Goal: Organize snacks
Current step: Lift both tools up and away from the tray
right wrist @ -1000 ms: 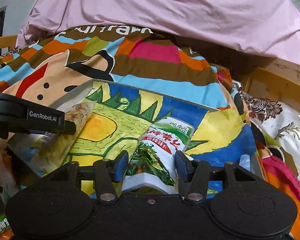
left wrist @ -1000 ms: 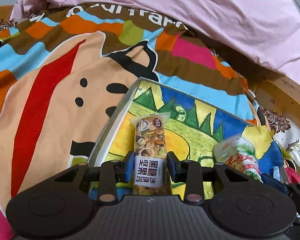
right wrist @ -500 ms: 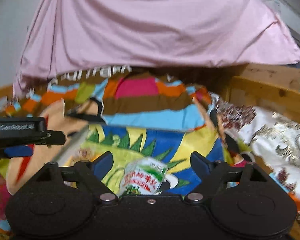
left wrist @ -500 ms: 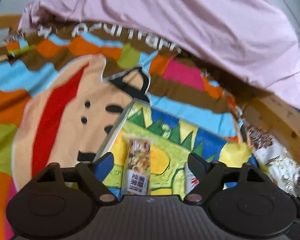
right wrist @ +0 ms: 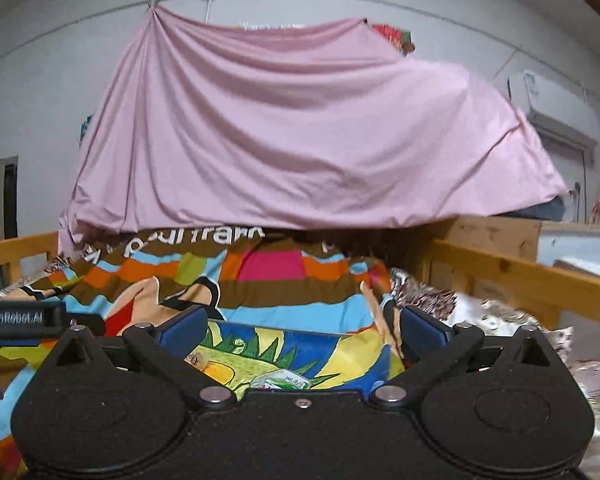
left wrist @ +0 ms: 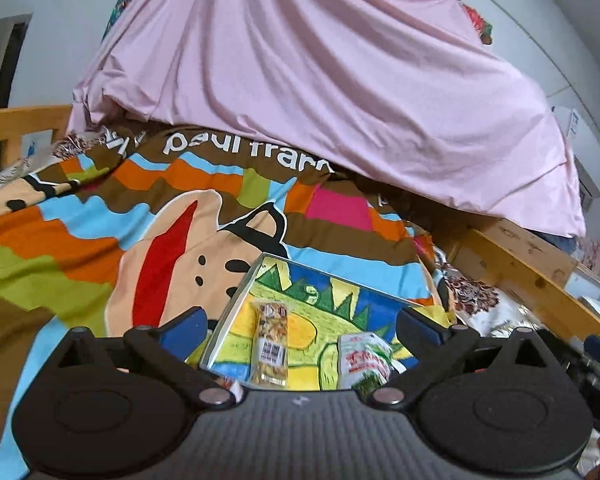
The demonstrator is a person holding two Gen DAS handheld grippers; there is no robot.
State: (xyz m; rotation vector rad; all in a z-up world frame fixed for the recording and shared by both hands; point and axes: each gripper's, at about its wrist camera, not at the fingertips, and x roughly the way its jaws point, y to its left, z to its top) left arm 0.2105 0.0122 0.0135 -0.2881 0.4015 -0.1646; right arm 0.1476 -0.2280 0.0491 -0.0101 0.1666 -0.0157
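L gripper [left wrist: 298, 326]: jaws opening, spread wide, nothing pressed betw them. The nut bar [left wrist: 271, 347] shows thru the gap but lies flat on the tray below, clear of both blue pads, so it's let go, not held. Bar sits lengthwise near the tray's left wall, barcode end toward the camera. Prob put along that wall to leave the middle free.

R gripper [right wrist: 302, 328]: jaws also opening, wide, empty. Only the top edge of the green-and-white snack bag [right wrist: 281, 379] peeks over the gripper body in the R wrist view; it rests on the tray, not touched by either pad.

In the L wrist view the snack bag [left wrist: 365, 362] lies just beside the bar, to its right, a narrow strip of tray betw them, both pointing roughly the same way. Side by side w/o overlap, which reads as deliberate sorting: one item per hand, set down in parallel.

The tray [left wrist: 236, 312], w/ a bright cartoon print inside and pale raised walls, sits on a striped cartoon blanket [left wrist: 80, 240] on a bed w/ a wooden frame [left wrist: 512, 256]. Walls keep the packs from sliding onto the soft blanket. A pink sheet [left wrist: 320, 92] hangs behind.

Judgement: both items placed; hands free for more snacks, if any are left out of view.
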